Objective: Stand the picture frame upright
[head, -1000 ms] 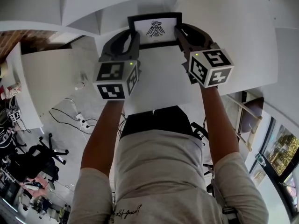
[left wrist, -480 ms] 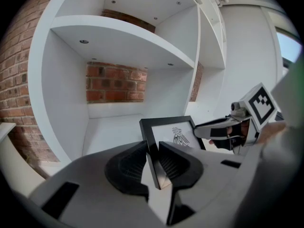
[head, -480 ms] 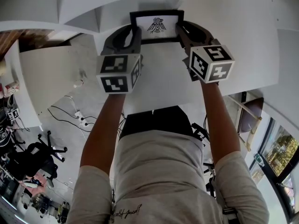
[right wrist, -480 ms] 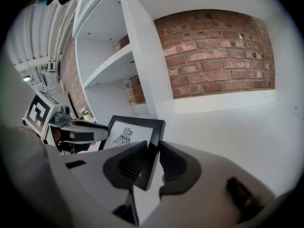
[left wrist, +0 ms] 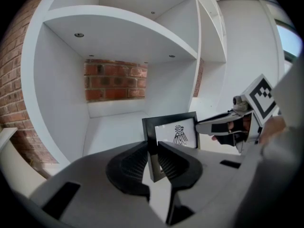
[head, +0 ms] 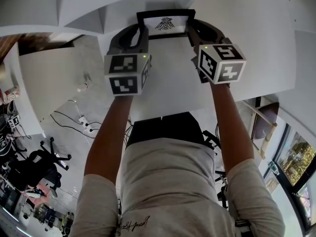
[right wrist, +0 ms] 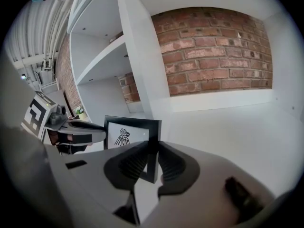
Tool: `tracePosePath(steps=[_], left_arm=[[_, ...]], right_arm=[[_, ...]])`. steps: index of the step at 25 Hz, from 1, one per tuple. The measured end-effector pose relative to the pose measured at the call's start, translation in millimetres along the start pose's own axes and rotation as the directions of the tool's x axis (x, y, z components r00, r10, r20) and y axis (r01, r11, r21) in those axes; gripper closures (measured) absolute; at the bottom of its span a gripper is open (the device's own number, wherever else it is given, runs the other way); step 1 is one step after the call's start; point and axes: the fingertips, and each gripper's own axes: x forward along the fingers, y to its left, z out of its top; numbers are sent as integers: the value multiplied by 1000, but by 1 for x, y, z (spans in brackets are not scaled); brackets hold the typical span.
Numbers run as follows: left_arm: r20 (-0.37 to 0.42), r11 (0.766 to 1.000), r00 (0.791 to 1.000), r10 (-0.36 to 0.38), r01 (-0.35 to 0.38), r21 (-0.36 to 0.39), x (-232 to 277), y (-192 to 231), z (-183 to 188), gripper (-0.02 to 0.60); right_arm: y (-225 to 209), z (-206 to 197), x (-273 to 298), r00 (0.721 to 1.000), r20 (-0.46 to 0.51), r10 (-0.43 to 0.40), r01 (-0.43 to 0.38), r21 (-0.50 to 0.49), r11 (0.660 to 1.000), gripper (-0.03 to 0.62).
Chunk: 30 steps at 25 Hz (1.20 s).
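Two side edges of the frame (head: pixel 165 24) are clamped: the left gripper (left wrist: pixel 153 148), its jaws just closing further, grips one, and the right gripper (right wrist: pixel 153 148) the other. It is upright over the white shelf (head: pixel 168 78), long axis sideways, picture facing the person.

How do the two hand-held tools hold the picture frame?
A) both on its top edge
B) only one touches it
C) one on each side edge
C: the left gripper, its fingers just closing further, pinches the picture frame by its left side bar, and the right gripper clamps the right side bar.
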Motion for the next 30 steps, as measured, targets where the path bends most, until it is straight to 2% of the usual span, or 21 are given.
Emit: tracePosePath(steps=[11,30], left_arm=[[-14,1000,1000,23,-23,-1,8,6,0,512],[-25,1000,999,23,-23,-3,14,10,-1,515]], right_arm=[[-1,1,6,1000,-7,-15,15,-11,1000,516],[-4,3,12,1000,-12,-21,21,-4,1000,516]])
